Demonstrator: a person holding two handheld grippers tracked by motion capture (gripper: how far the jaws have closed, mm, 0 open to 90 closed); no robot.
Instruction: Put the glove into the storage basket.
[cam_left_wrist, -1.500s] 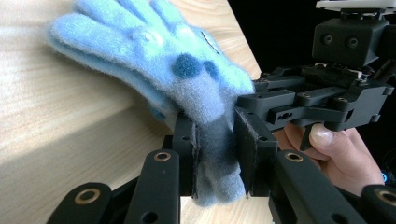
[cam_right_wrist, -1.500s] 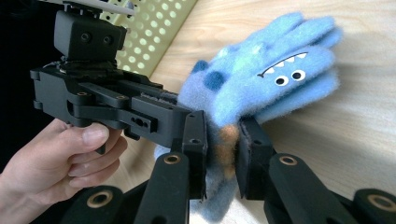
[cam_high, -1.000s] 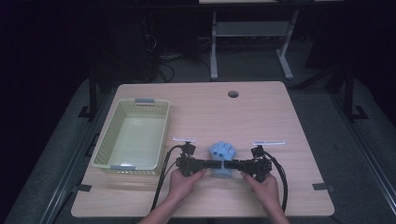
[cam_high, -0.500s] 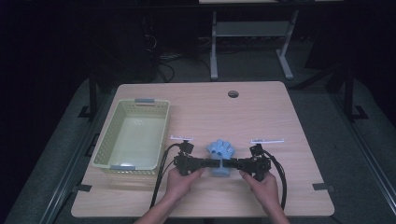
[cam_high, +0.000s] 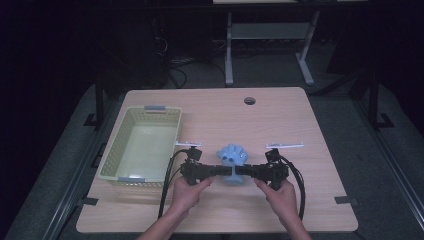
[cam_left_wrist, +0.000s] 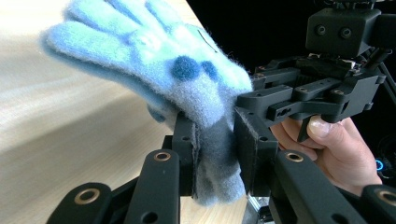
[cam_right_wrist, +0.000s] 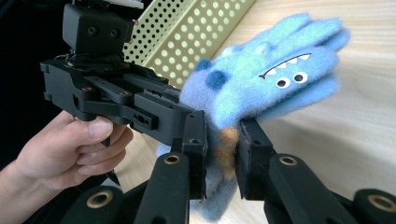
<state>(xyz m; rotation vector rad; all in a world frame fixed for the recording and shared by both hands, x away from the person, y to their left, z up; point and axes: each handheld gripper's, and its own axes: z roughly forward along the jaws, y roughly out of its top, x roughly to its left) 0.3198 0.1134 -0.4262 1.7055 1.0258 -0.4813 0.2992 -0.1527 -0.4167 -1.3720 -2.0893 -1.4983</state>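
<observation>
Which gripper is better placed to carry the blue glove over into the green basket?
Left, probably. Both the left gripper and the right gripper are clamped on the blue glove's cuff, but the green basket sits on the left gripper's side, so it has the shorter path.

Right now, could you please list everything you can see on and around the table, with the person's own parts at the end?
glove: one, fluffy light blue with darker blue spots and a toothy face print, held over the table's near middle by its cuff.
basket: one, pale green with perforated walls, on the table's left side.
table: one, light wood top with a small round hole near the far edge.
frame: one, pale metal legs, on the dark floor beyond the table.
left gripper: one, black, shut on the glove's cuff from the left.
right gripper: one, black, shut on the cuff from the right.
hands: two, each holding one gripper at the near edge.
</observation>
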